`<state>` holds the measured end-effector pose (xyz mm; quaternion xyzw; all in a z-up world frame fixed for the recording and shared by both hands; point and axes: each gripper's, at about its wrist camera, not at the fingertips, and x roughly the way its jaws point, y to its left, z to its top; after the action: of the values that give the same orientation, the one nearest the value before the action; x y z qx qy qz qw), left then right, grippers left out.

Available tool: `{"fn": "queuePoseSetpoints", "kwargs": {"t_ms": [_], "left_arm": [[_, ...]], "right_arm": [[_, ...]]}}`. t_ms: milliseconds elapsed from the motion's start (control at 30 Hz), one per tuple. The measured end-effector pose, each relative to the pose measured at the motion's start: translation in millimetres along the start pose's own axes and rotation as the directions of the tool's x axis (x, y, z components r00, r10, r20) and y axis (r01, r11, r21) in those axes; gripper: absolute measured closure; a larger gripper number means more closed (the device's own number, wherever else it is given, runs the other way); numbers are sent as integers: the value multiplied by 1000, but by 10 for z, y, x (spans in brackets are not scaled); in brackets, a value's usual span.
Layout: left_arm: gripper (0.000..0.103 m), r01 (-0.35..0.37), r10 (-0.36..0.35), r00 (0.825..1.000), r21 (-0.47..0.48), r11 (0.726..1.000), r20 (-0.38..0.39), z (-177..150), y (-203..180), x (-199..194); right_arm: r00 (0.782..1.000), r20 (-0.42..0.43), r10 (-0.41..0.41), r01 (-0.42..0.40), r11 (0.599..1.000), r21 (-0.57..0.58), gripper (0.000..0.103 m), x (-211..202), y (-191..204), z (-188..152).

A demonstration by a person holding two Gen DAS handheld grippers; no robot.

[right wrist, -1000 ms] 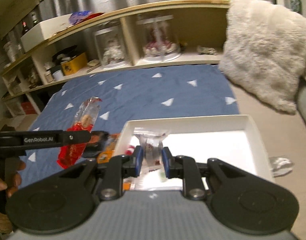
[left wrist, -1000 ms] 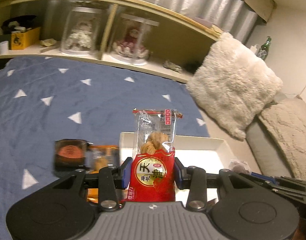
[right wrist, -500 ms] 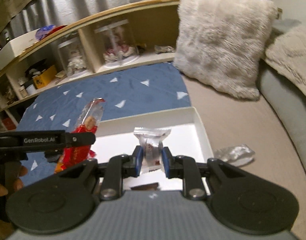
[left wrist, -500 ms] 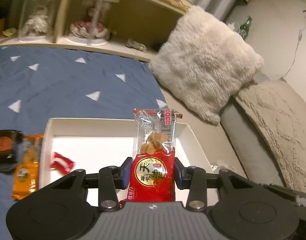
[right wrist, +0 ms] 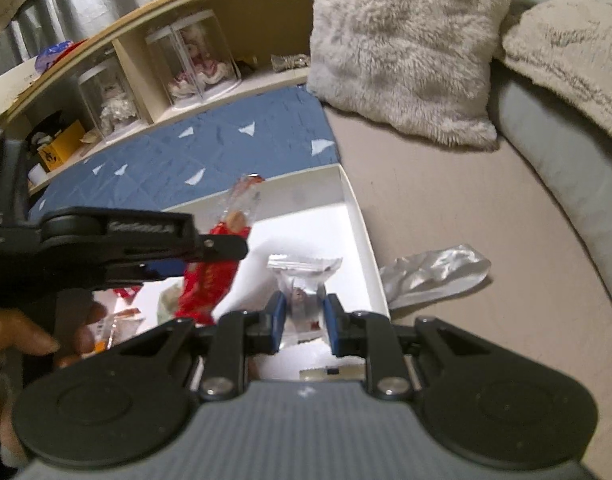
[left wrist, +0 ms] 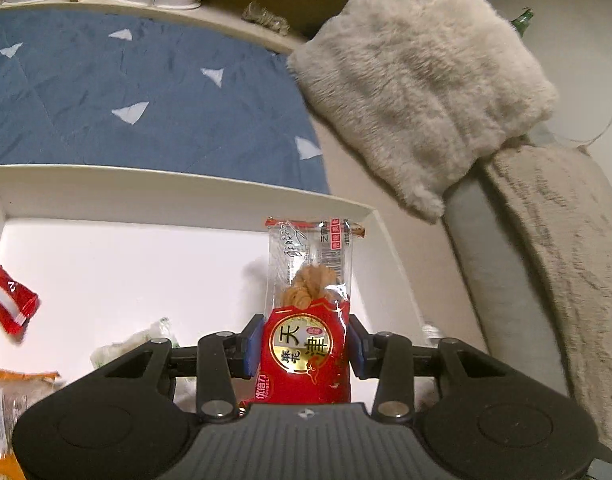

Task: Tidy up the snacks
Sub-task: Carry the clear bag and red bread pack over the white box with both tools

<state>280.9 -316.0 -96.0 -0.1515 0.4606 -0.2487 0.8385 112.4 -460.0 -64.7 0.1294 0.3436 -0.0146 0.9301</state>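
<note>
Over the white box [left wrist: 186,200] now, both tongs lower, snacks still clamped

A broad beige bed surface [right wrist: 458,216] carries the scene, with a blue quilted cover dotted with white triangles [left wrist: 106,92] spread over its far-left part. On it sits a shallow white rectangular cardboard tray [left wrist: 186,196], its far edge lying over the blue cover's near border and its right wall on the beige. Just beside that right wall lies a crumpled silver foil wrapper [right wrist: 438,276], flat on the beige. Farther back, a fluffy cream faux-fur cushion [left wrist: 418,76] rests tilted on the bed, and next to it a grey bolster [left wrist: 502,280] lies draped with a beige textured throw [left wrist: 566,260].
</note>
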Motion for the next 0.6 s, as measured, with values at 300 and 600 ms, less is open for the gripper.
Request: {"fn": "queuePoseSetpoints", "kwargs": {"t_ms": [300,600], "left_arm": [[60,-134,135,991,21,991,-21,89,325,127],[53,-151,152,988,44,988,-5,89,433,5]], "right_arm": [[999,-39,7,-6,1000,10,77,176,-46,27],[997,-69,-42,42,999,4,77,311,-58,55]]}}
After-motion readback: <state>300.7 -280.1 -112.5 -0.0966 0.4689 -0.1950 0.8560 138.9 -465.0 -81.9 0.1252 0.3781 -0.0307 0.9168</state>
